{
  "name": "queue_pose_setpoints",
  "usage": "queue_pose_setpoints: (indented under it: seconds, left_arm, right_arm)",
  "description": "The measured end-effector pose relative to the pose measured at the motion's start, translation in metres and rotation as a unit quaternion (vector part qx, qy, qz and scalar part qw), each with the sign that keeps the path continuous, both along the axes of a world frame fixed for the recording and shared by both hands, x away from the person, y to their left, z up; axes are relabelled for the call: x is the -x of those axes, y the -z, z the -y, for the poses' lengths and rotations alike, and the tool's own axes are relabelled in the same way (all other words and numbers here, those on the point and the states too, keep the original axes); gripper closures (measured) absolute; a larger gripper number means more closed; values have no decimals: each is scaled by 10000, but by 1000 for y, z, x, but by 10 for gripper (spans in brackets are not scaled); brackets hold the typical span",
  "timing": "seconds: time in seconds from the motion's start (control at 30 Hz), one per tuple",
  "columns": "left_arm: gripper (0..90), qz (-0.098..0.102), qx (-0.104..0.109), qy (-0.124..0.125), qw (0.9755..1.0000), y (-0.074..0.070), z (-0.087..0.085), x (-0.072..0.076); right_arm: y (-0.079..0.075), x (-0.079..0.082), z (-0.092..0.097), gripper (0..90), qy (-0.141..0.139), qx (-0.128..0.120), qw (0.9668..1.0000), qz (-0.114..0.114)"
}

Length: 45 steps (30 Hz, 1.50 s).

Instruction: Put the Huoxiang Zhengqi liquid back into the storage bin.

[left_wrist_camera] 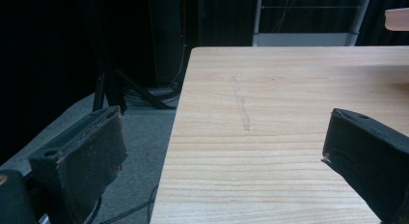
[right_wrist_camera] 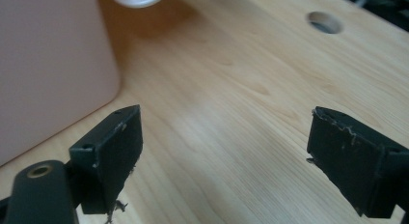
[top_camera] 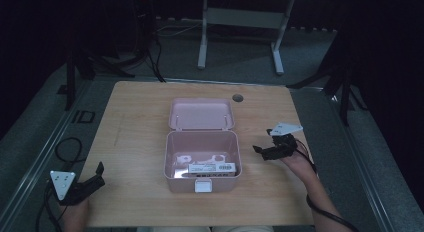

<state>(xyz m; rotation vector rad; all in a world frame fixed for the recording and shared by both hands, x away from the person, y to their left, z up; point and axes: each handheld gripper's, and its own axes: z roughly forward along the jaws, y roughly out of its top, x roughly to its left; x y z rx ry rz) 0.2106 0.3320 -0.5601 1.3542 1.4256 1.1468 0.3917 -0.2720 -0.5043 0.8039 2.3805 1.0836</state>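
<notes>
I am taking the pale pink plastic box with rounded corners (top_camera: 202, 164) as my landmark; it is sitting near the middle of the light wooden table (top_camera: 135, 117), its hinged lid (top_camera: 201, 113) standing open on the far side and its white front latch (top_camera: 203, 186) facing me. Inside it a white oblong packet with a printed label (top_camera: 212, 168) is lying on the floor of the box toward the near wall, its long axis running parallel to that wall, side to side.

I am holding the right gripper (top_camera: 261, 151) just beside the box's right wall, hovering above the table with its jaws spread wide and nothing between them; in the right gripper view the pink wall (right_wrist_camera: 48, 74) is sitting just left of the jaws, with bare wood ahead. From this claw, the box and the packet are lying to the left.

The left gripper (top_camera: 98, 173) is resting well apart from the box, off its near-left corner by the table's edge, jaws also gaping wide and empty, looking out along the table's left edge.

I am judging the right gripper much the nearer, so any reach for the packet or the lid is falling to it, moving leftward over the box's right wall.
</notes>
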Motion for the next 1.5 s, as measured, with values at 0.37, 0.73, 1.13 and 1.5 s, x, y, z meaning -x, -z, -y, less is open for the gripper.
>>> queue_pose_setpoints:
  seconds: [0.37,0.73,1.13,1.5]
  left_arm:
    - [16,5,1,-9,10000,0,0,0]
    - [16,12,11,-12,10000,0,0,0]
    - [16,19,5,-6,10000,0,0,0]
    - [16,76,38,-6,10000,0,-1,2]
  right_arm:
    - [19,25,26,121,1154,-384,9897,761]
    - [27,36,52,120,2028,-640,9734,851]
    - [39,44,84,120,2745,-804,9557,702]
    - [44,43,108,121,3094,-939,9445,586]
